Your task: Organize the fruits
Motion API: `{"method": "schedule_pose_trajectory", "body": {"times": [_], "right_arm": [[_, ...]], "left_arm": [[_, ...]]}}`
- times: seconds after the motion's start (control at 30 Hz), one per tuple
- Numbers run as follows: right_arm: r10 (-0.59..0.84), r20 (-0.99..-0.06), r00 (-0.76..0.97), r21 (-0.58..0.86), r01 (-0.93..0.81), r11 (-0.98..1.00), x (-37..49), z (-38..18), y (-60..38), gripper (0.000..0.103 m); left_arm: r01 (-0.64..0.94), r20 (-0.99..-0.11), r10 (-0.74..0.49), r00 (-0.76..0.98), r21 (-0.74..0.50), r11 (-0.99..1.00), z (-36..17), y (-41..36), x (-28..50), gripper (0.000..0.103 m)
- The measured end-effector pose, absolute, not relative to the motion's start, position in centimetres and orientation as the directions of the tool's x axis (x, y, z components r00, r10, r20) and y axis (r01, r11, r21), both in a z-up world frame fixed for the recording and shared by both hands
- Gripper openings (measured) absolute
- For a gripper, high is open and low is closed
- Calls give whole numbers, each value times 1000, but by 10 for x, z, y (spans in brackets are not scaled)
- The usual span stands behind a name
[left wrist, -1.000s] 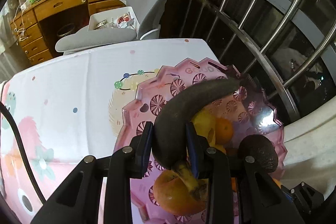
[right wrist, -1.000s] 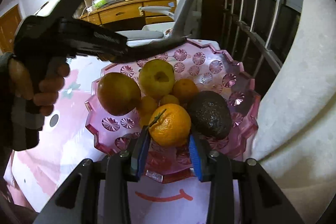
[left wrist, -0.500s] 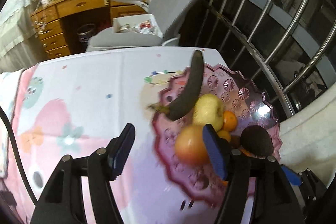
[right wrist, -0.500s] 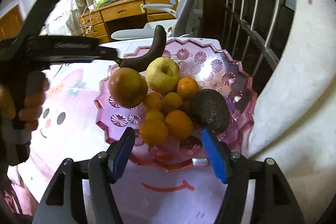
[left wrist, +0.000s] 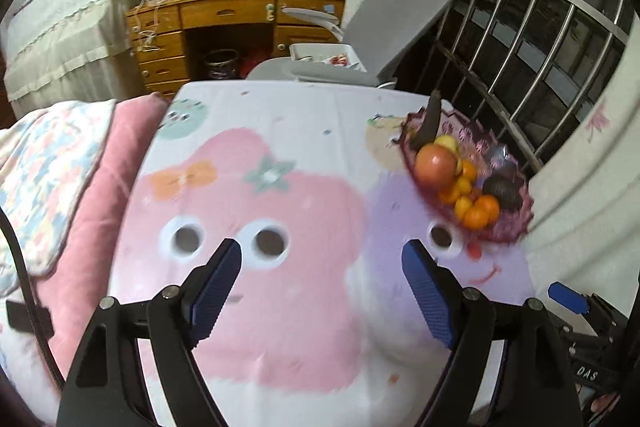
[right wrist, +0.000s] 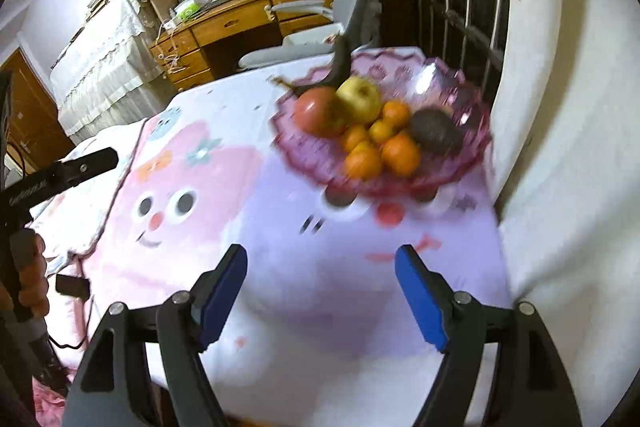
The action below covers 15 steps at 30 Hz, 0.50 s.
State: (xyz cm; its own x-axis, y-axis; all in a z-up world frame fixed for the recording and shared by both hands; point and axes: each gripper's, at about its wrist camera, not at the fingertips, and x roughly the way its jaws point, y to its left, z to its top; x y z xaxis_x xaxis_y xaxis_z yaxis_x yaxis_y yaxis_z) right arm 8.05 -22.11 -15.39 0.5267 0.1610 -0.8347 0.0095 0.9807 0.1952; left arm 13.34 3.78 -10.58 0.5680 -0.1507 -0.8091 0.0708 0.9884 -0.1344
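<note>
A pink glass fruit bowl stands at the far right of the cartoon-print cloth. It holds a dark banana, a red apple, a yellow apple, a dark avocado and several oranges. My left gripper hovers over the pink cartoon face, left of the bowl, jaws opening with nothing between them. My right gripper hangs over the cloth in front of the bowl, jaws likewise opening and empty.
A grey office chair and a wooden desk stand beyond the cloth's far edge. A metal window grille and a white curtain close the right side. A pink quilt lies at the left. A hand holds the left gripper's handle.
The left gripper let go of the banana, now propped in the bowl, and pulled back left. The right gripper released an orange into the bowl and drew back. Both jaws widened.
</note>
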Motion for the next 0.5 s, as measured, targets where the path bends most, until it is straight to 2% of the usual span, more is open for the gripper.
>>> {"method": "schedule_pose_trajectory", "body": {"times": [0.2, 0.27, 0.5], "right_arm": [[204, -858, 472, 212, -37, 977, 40, -160, -182, 79], [210, -865, 456, 210, -52, 976, 31, -160, -175, 84], [217, -886, 409, 182, -125, 975, 23, -153, -170, 87]], "left_arm": [[4, -843, -116, 526, -134, 991, -114, 74, 74, 83], [-30, -862, -91, 498, -123, 992, -118, 79, 60, 83], [-93, -887, -165, 432, -226, 970, -123, 62, 32, 83]]}}
